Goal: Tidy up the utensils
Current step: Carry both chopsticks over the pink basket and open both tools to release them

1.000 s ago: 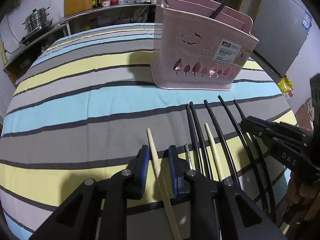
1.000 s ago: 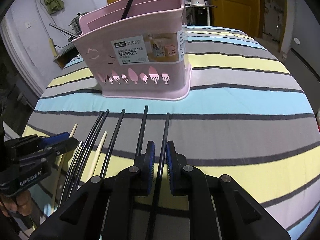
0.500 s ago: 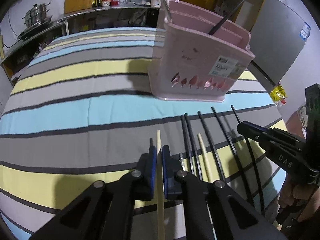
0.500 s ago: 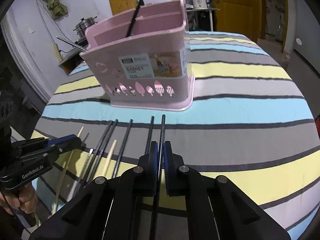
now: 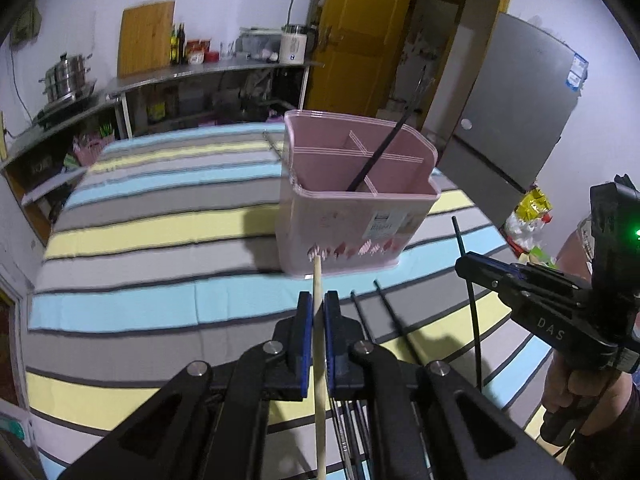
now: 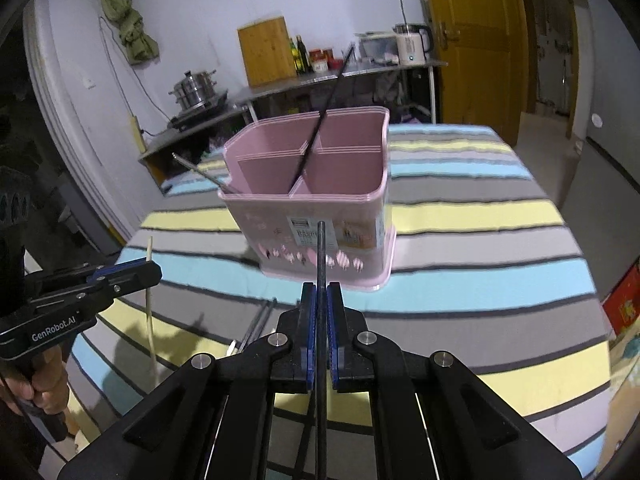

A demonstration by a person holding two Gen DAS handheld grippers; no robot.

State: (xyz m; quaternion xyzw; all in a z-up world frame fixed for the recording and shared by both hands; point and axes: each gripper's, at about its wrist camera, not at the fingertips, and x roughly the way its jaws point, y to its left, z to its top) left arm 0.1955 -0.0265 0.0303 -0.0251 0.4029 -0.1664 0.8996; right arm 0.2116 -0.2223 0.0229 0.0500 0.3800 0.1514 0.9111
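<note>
My left gripper [image 5: 316,300] is shut on a pale wooden chopstick [image 5: 319,380], lifted above the striped tablecloth. My right gripper [image 6: 321,292] is shut on a black chopstick [image 6: 321,256], also raised. The same black chopstick [image 5: 468,280] shows in the left wrist view, pinched by the right gripper [image 5: 464,266]. In the right wrist view the left gripper [image 6: 154,270] holds the wooden chopstick [image 6: 149,312]. Ahead of both stands the pink divided basket [image 5: 340,232] [image 6: 360,216], with a black chopstick [image 6: 320,136] leaning in it. Several black chopsticks [image 5: 384,312] lie on the cloth below.
The table [image 5: 160,240] wears a cloth striped grey, blue and yellow. A steel counter [image 5: 160,80] with pots, bottles and a cutting board runs along the back wall. A yellow door [image 6: 472,40] and a grey fridge [image 5: 520,112] stand behind. A hand [image 5: 580,392] grips the right tool.
Both grippers have closed, the left on the wooden chopstick and the right on a black one, and both have risen from the cloth with them. The basket now sits lower in both views.
</note>
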